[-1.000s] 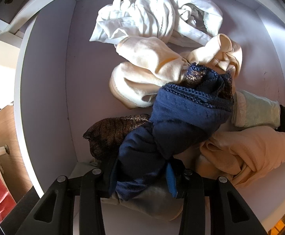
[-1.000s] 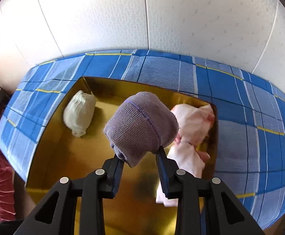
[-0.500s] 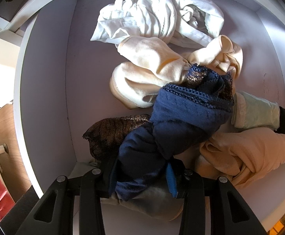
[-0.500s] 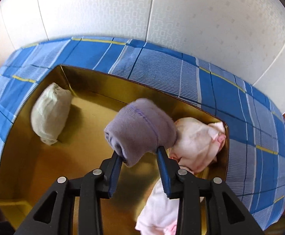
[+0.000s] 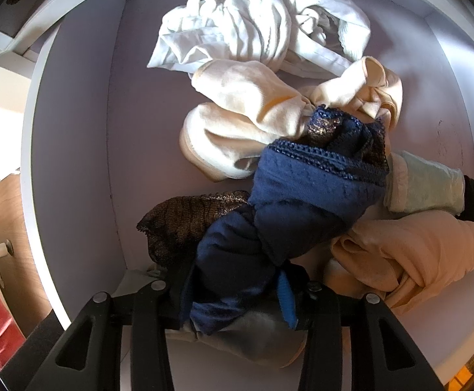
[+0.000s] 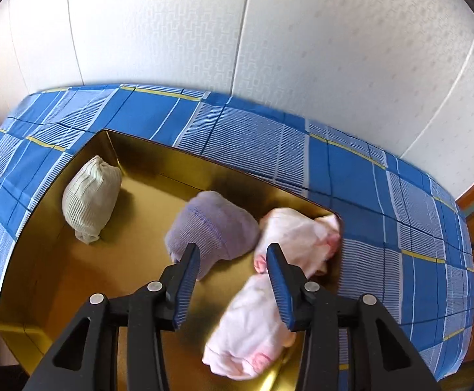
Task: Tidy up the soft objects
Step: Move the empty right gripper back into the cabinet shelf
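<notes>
Two scenes at once, so biggest first: in my right wrist view the blue checked cloth [image 6: 351, 176] fills the middle band, and sunk into it, lower left, sits the gold tray [image 6: 41, 270]. Inside it, the pale green roll [image 6: 90, 198] lies at the left, the pink bundles [image 6: 269, 309] crowd the right wall, and the purple sock ball [image 6: 212, 228] rests on the tray floor just left of centre, touching the upper pink bundle. My right gripper [image 6: 233, 270] stands spread wide, nothing between the pads; the ball lies just beyond and a touch left of my left pad, its long axis running left to right across the frame. A second ago that ball was pinched in these jaws above the tray; now it is down and I am off it, and the view has swung right.

Over to the left wrist view: white drawer [image 5: 74, 130] all round, white garment [image 5: 253, 29] at the top, cream one [image 5: 253, 117] mid-frame, peach one [image 5: 416, 254] lower right. My left gripper [image 5: 237, 296] is pinching the navy garment [image 5: 302, 205], which runs up and to the right from the jaws, over brown lace [image 5: 178, 221]. No change there since the earlier frame. So the left is the hand nearer the next piece, and I'd judge the coming move is a lift straight up along that diagonal
</notes>
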### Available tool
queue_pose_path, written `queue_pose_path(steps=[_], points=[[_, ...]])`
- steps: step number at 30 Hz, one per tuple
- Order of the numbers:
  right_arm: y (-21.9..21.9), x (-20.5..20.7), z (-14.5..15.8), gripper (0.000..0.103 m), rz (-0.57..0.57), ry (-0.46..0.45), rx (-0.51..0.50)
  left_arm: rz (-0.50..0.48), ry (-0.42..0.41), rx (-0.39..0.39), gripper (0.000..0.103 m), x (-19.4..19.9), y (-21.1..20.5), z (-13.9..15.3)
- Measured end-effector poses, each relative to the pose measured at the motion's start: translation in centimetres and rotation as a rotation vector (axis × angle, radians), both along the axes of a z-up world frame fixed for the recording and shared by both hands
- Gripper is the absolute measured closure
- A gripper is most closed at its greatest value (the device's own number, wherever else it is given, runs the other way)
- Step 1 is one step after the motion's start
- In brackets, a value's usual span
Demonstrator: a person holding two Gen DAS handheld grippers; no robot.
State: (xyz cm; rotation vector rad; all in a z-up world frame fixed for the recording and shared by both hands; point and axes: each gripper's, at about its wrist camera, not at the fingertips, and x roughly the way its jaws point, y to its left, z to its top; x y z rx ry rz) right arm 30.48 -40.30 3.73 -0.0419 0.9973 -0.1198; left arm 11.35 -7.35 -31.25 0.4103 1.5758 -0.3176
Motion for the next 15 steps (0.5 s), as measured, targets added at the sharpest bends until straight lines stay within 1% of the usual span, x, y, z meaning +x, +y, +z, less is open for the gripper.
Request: queue_pose_path(steps=[4, 9, 15], points=[[-0.6, -1.8, 0.1, 0.060, -0.009, -0.014, 0.008, 0.003, 0.001, -0.003, 0.060, 0.0, -0.1, -0.1], [-1.1, -5.3, 0.6, 0.060, 0.000, -0.051, 0.012, 0.003, 0.001, -0.001, 0.060, 0.0, -0.2, -0.1], [-1.3, -11.5, 1.9, 0.060, 0.045, -0.126, 0.090, 0.001, 0.001, 0.000, 0.060, 0.1, -0.3, -0.1]])
